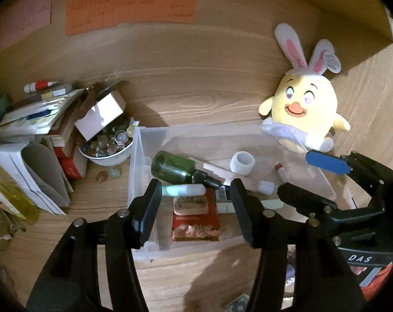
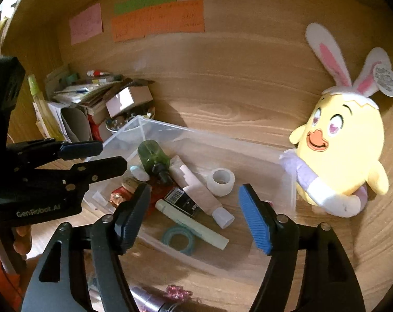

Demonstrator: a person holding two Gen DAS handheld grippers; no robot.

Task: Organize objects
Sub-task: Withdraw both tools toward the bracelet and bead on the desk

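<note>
The left gripper [image 1: 195, 196] hung above the near end of the clear plastic bin [image 1: 138, 156], jaws apart and empty; the right gripper [image 2: 194, 199] hovered over the same bin, jaws likewise wide and holding nothing; inside lay a green bottle [image 1: 171, 167], a white tape roll [image 1: 243, 162] and a pink tube [image 2: 199, 189]; a yellow plush chick [image 2: 336, 153] sat on the bench [image 1: 196, 98] just beyond the bin.

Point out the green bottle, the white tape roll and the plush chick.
green bottle [image 1: 170, 167]: left wrist view, glass body.
white tape roll [image 2: 221, 182]: right wrist view, outer wall.
plush chick [image 2: 344, 153]: right wrist view, yellow belly.
</note>
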